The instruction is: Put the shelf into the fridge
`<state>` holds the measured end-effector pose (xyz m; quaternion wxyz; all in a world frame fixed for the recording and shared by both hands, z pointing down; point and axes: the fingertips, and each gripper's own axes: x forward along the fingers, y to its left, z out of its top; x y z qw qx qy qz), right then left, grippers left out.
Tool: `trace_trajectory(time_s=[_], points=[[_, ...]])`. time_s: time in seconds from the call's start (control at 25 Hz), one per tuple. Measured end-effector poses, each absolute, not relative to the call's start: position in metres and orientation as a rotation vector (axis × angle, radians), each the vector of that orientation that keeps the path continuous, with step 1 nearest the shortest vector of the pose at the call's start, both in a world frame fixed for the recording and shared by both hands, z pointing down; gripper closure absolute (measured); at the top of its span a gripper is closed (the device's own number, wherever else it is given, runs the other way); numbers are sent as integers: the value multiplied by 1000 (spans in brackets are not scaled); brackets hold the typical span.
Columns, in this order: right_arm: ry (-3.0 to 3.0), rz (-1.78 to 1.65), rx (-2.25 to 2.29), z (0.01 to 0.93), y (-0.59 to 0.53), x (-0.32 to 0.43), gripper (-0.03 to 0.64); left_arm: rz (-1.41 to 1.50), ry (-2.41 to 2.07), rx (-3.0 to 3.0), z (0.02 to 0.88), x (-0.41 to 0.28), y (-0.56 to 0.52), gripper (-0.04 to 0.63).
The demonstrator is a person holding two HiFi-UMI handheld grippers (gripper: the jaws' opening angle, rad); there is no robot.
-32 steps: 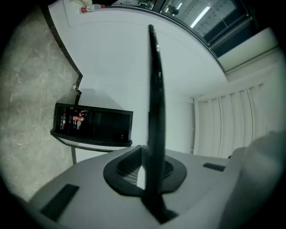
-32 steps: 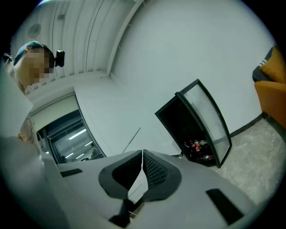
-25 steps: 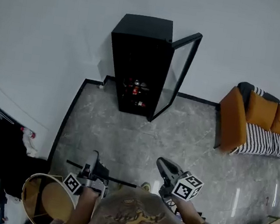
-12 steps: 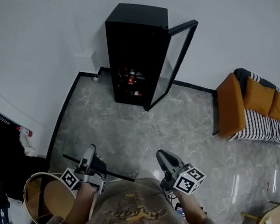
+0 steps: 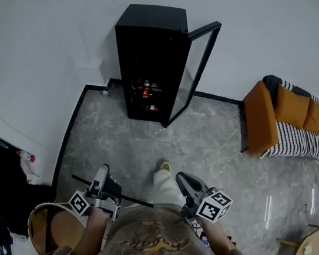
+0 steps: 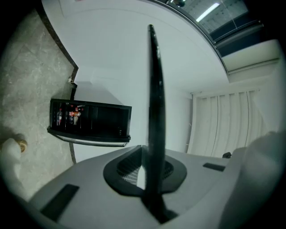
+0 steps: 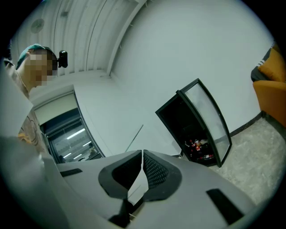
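1. The left gripper point(image 6: 145, 155) is clenching its jaws on the shelf point(image 6: 154, 98), which is showing there edge-on as a thin dark strip rising straight out from between the pads.
2. In the head view, the left gripper point(image 5: 103, 176) is holding the shelf point(image 5: 131, 198) low in front of the person's body; the shelf is sticking out to both sides of the jaws and ending short of the right gripper.
3. The right gripper point(image 7: 142, 154) is pressing its jaw tips together with nothing between them, and in the head view the right gripper point(image 5: 182, 180) is pointing toward the fridge, beside the person's raised leg point(image 5: 165, 185).
4. The fridge point(image 5: 151, 45) is standing well apart from both grippers, against the white wall across the grey marbled floor point(image 5: 215, 153).
5. Its glass door point(image 5: 197, 64) is hanging open to the right, and bottles point(image 5: 144, 89) are sitting low inside the dark cabinet.
6. An orange sofa point(image 5: 264, 125) is sitting at the right, and a round table point(image 5: 52, 227) is lying at the person's lower left.
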<state>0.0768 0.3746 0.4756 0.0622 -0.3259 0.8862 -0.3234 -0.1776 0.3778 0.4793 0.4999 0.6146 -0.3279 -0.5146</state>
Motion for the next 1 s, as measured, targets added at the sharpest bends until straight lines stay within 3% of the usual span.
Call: trace_trajectory(time_s=[1.0], points=[[2659, -997, -990, 484, 263, 70, 592, -1220, -763, 1472, 490, -178, 264, 580]])
